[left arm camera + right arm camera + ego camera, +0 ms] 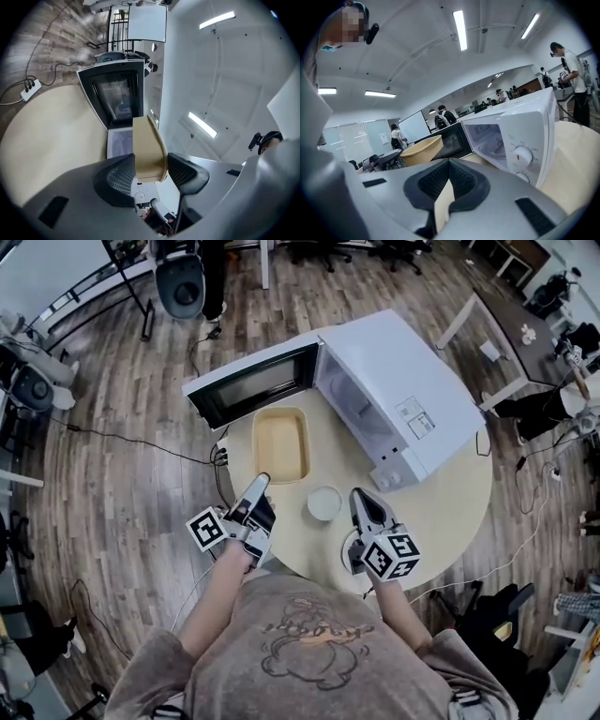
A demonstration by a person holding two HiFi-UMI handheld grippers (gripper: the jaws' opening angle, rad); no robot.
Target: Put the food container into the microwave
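Two tools were over the round beige bench (pixel 450 514). At the left, the left tool (pixel 260 482) (pixel 150 165) was clamped on the near end wall of the tan food container (pixel 280 444) (pixel 149 143) (pixel 421 150), one pad on each side of it. The container lay just in front of the white microwave (pixel 403 381) (pixel 513 133), still outside the cavity, beside the opened door (pixel 253 385) (pixel 117 96). Right of the container, a small round white dish (pixel 324 502) sat on the bench. Farther right, the right tool (pixel 361 495) (pixel 449 165) had its jaws together with nothing held, near the microwave's dials.
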